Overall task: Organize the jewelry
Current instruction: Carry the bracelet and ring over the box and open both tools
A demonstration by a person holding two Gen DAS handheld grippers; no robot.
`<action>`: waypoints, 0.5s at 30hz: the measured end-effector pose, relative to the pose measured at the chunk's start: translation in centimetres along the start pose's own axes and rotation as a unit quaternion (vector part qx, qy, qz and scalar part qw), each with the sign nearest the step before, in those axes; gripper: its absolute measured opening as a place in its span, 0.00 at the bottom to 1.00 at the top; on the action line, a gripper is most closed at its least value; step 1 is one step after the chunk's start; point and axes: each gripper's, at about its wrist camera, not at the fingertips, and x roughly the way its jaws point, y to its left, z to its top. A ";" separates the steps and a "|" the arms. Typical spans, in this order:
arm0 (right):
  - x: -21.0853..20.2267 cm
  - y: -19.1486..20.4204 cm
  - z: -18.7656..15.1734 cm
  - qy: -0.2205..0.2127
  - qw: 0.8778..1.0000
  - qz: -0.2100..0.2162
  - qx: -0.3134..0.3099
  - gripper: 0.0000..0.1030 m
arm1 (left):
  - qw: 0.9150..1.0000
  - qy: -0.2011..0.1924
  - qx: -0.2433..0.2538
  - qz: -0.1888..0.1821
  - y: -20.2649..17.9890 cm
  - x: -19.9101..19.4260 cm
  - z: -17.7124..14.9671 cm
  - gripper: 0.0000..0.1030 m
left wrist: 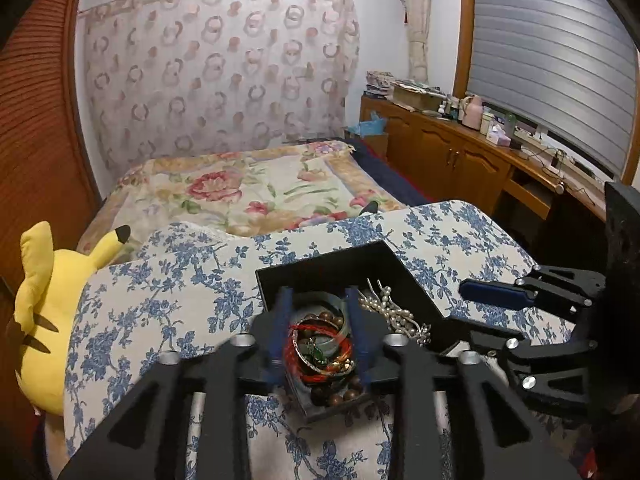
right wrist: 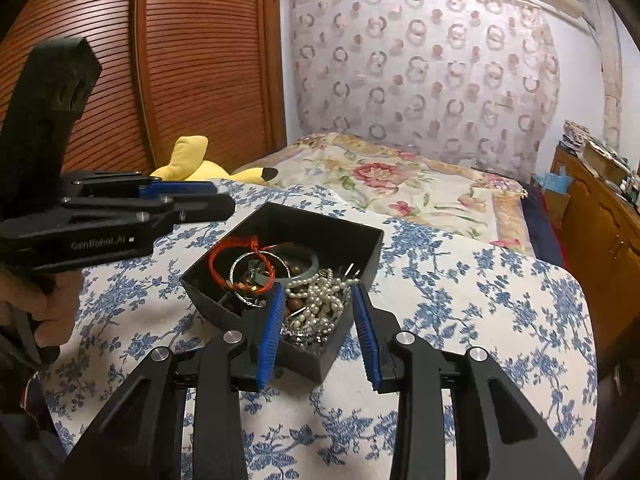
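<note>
A black open box sits on a blue-flowered cloth. It holds red cord bracelets, brown wooden beads, a pale green bangle and a heap of pearl strands. My left gripper is open, its blue pads above the bracelets and beads, holding nothing. My right gripper is open, its pads either side of the pearl heap at the box's near corner. Each gripper shows in the other's view: the right, the left.
The flowered cloth covers a raised surface in front of a bed. A yellow plush toy lies at the left. A wooden cabinet with small items runs along the right wall. A slatted wardrobe stands behind.
</note>
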 end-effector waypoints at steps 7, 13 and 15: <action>-2.4 -0.5 -0.6 -0.024 0.999 -0.011 0.035 0.50 | 0.999 -0.017 -0.002 0.030 -0.2 -1.7 -1.0 0.81; -4.5 -0.2 -0.8 -0.045 0.997 -0.029 0.055 0.65 | 0.998 -0.030 -0.013 0.056 0.1 -3.6 -2.3 0.90; -5.2 0.2 -0.9 -0.053 0.996 -0.036 0.057 0.68 | 0.997 -0.031 -0.018 0.062 0.3 -4.4 -2.8 0.91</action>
